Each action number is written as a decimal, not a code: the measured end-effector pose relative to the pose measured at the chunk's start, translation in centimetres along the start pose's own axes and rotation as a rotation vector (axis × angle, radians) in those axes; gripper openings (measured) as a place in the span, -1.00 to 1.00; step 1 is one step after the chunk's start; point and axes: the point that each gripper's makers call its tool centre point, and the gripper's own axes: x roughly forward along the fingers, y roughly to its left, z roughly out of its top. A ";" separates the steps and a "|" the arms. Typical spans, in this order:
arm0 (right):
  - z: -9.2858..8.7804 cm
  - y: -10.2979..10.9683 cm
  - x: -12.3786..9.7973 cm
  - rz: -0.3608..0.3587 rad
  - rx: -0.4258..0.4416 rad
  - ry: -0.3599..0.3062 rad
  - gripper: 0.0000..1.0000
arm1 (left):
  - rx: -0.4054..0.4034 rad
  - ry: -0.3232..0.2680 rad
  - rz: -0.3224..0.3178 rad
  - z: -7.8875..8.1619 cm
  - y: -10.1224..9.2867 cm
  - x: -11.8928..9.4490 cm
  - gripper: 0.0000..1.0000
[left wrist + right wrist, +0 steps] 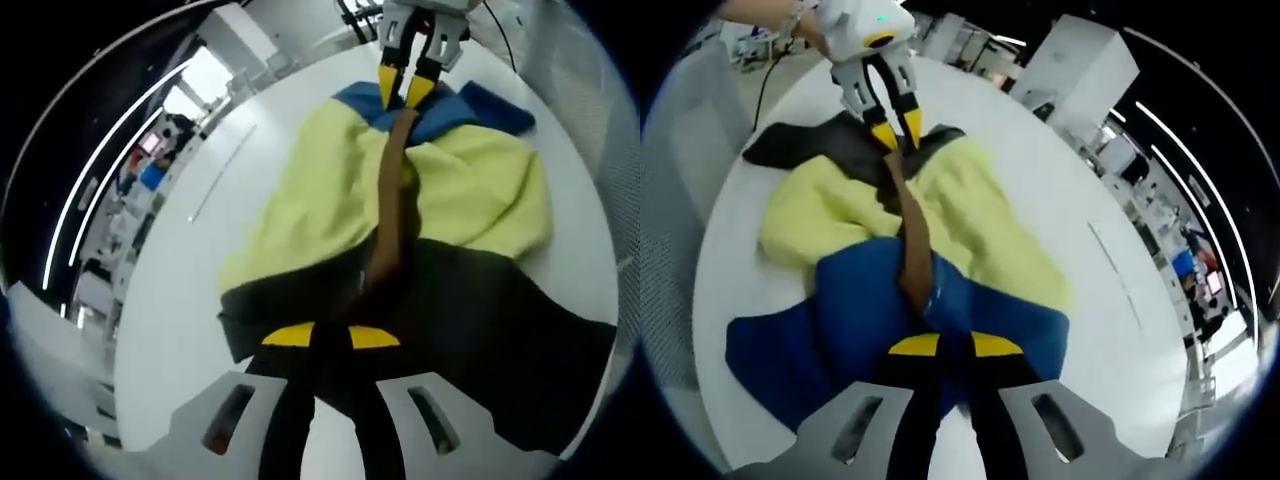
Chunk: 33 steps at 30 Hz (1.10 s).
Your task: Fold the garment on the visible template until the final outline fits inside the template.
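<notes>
The garment (440,190) lies spread on the white table (200,300), yellow in the middle, black at one end, blue at the other. A brown strip runs along its middle. The left gripper (330,337) pinches the black end. The right gripper (955,345) pinches the blue end.

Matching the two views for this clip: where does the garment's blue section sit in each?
Left gripper view: blue section lies far, upper right, at the right tool.
Right gripper view: it lies near, bottom centre, at that same tool.
Shared landmark: the brown strip stretched between both tools.
</notes>
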 end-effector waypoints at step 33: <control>1.0 -2.4 -1.9 -0.057 0.118 -0.059 -0.94 | -0.107 -0.031 0.017 0.7 1.2 -1.7 -1.00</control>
